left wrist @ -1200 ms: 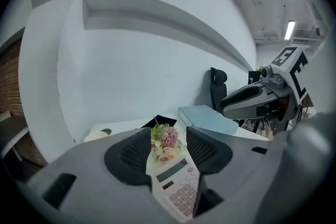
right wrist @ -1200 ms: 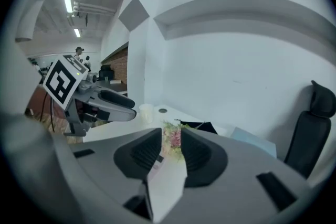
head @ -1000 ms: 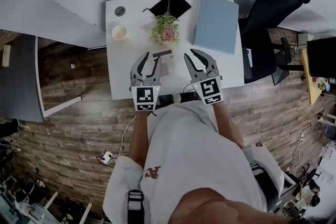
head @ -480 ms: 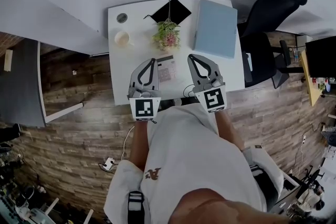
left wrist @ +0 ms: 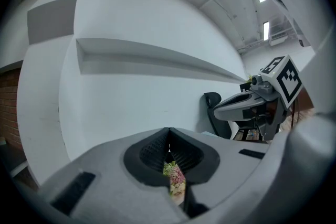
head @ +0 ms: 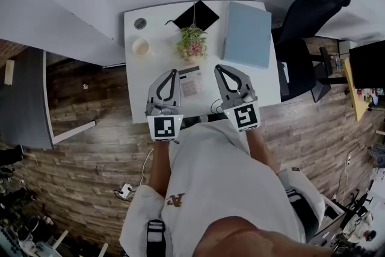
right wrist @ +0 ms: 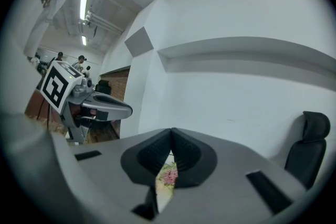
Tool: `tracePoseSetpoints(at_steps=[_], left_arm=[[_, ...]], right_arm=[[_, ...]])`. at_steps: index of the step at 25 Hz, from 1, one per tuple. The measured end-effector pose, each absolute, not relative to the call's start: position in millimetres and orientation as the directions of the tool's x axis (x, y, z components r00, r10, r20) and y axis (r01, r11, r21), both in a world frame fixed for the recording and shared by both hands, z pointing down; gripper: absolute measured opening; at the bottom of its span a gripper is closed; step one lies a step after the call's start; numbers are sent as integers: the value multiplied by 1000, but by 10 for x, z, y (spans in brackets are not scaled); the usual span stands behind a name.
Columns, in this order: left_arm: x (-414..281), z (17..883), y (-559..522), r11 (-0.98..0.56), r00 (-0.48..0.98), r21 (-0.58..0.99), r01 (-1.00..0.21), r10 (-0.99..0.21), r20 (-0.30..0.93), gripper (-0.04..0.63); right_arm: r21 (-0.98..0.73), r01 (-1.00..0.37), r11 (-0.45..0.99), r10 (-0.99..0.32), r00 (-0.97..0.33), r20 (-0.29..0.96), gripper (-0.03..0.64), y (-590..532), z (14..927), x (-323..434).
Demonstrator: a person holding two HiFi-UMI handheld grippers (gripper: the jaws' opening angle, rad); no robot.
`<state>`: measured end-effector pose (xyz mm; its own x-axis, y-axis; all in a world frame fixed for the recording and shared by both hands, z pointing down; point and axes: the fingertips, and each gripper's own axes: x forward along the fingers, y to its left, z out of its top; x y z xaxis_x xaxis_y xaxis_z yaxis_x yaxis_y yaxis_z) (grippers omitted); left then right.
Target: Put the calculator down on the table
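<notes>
Item: calculator (head: 192,81), a small flat rectangle, pale, with a faint grid of keys; finer detail is too small to read.
Location: flat on the white table (head: 137,78), near the front edge, between the two grippers and touching neither.
Task status: judged complete, since the calculator rests on the tabletop and nothing grips it.
Remaining: apparently nothing beyond drawing the hands away.
Left gripper (head: 172,71): jaws pressed together, nothing between them. Its own view shows the ribbed dark pads meeting, with only a sliver of the plant visible through the gap below.
Right gripper (head: 219,67): jaws likewise closed and empty, just right of the calculator.
Gripper build: smooth grey moulded shells, black ridged pads, and a marker cube at the rear of each.
Table: matt white rectangular top, standing on dark wood-plank flooring.
Other stock on table: potted plant (head: 191,40) with green leaves and pinkish flowers; a pale blue-grey slab (head: 247,33), smooth, with rounded corners; a black square item (head: 196,11); a small pale cup (head: 141,46).
</notes>
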<state>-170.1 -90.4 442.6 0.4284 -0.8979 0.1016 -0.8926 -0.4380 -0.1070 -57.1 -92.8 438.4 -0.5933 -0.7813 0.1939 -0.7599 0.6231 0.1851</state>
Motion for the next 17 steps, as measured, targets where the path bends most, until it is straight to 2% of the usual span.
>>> tracePoseSetpoints(at_steps=[8,17], left_arm=[[-1746,4491,-878,-438,427,-97,-894,-897,116,6],[-1798,4541,-862,-447,435,-78,-891,-891,131,6]], right_arm=[[198,-756,624,-781,-597,183,6,-934,4409,-594],[196,-767,611,-788,-566,242,6,-930,4420,-629]])
